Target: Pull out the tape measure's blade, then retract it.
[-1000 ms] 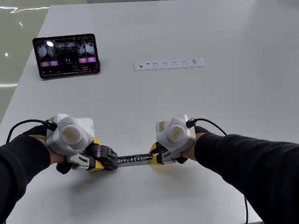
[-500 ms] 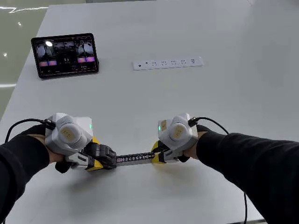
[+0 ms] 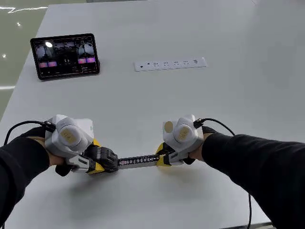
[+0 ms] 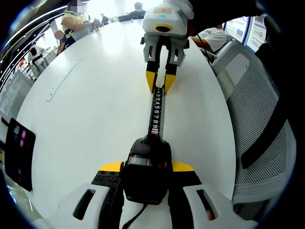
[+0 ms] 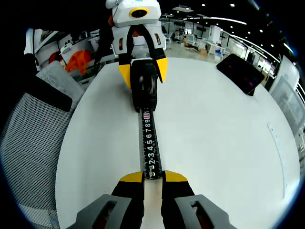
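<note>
Overhead, tablet [image 3: 65, 56], closer, black case [image 4: 147, 167], numbered blade [image 5: 148, 143], mesh chair [image 4: 248, 95]

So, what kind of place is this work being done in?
Probably an open-plan office or lab: a large white table carrying a long white power strip and a black tablet, a grey mesh office chair beside it, and rows of ceiling lights beyond.

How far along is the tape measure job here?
Done: left tool clamps the tape measure case, right tool pinches the blade at its tip. In hand: blade partly out, numbered stretch showing between the tools. Left: any further pull, then retracting it.
</note>
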Motion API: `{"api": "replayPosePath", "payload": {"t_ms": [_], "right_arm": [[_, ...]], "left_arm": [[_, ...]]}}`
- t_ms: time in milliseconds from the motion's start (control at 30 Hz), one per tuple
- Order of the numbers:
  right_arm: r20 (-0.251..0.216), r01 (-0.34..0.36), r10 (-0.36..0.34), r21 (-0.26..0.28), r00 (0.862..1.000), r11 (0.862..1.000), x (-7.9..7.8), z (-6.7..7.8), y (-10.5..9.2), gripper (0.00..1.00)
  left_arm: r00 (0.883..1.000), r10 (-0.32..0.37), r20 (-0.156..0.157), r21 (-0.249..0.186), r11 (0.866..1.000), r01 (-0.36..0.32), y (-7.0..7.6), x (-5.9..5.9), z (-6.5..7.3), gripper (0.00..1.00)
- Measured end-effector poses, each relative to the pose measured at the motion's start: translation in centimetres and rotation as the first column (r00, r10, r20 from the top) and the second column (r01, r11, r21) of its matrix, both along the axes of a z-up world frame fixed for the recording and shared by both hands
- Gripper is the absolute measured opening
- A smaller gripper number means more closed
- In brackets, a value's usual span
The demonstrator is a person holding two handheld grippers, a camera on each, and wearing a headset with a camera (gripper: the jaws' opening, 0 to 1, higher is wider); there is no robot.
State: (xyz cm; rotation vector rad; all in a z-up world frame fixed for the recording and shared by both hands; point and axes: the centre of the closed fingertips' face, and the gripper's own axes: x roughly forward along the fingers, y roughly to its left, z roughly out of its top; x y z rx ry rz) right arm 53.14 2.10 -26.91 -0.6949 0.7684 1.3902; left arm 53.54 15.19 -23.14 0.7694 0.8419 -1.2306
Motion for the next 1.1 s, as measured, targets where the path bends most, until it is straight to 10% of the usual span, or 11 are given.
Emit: {"api": "replayPosePath", "payload": {"t_ms": [1100], "right_arm": [[0.001,-0.002,0.002,-0.022,1.0,1.0,-0.1,0.0,-1.7,0.09]], "left_arm": [[1.0,0.001,0.001,-0.003,1.0,-0.001,0.0,0.0,0.0,0.3]]}}
